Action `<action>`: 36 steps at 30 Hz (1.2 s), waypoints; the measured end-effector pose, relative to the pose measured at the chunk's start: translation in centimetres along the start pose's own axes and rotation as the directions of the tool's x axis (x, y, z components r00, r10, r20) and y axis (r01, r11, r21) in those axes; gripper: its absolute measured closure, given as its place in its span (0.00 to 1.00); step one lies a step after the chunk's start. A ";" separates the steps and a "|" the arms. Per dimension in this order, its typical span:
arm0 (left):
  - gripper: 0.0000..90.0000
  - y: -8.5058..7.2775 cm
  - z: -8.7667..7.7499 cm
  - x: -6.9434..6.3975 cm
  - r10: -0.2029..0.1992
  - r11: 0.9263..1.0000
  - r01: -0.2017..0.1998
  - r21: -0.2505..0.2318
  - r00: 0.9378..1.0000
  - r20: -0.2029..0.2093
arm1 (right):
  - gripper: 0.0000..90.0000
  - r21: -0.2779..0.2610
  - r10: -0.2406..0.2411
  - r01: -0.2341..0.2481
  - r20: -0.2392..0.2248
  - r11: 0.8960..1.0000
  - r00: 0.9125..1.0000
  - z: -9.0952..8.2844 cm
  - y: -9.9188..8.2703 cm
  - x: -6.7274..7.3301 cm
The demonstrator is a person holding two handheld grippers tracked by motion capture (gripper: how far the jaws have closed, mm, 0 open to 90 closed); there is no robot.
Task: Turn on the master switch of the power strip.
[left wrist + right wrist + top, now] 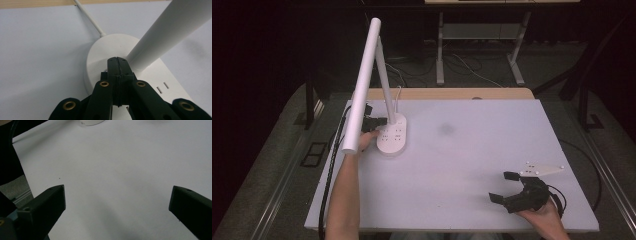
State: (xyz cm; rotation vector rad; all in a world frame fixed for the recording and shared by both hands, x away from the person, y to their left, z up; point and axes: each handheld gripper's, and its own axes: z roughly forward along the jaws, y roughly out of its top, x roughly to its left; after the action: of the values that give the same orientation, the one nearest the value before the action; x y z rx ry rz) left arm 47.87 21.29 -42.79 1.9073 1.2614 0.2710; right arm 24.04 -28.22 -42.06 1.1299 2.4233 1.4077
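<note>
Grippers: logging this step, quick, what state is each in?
Left gripper: shut, tips on the white desk lamp's oval base, holding nothing.
Right gripper: open, empty.

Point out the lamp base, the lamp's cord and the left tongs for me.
lamp base (100, 53): left gripper view, rounded top surface.
lamp's cord (87, 16): left gripper view, white cable behind the base.
left tongs (117, 60): left gripper view, closed tips at the base.
</note>
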 end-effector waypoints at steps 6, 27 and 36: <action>1.00 -0.1 0.0 0.2 -0.017 1.000 0.017 -0.004 1.000 0.010 | 0.00 -0.002 0.000 0.000 0.000 1.000 1.000 -0.1 0.0 -0.1; 1.00 -0.4 -0.6 0.1 -0.050 0.994 0.049 -0.101 0.999 0.001 | 0.00 0.005 0.003 -0.003 0.004 1.000 1.000 0.1 0.0 -0.1; 1.00 0.0 -2.6 0.4 -0.071 0.988 0.069 -0.136 0.997 -0.009 | 0.00 0.001 0.001 -0.001 0.008 1.000 1.000 0.0 0.0 -0.1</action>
State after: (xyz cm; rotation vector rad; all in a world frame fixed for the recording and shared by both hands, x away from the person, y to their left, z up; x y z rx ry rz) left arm 46.61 22.96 -41.25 1.7455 1.2836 0.3256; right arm 24.12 -28.33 -42.13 1.1354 2.4184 1.4002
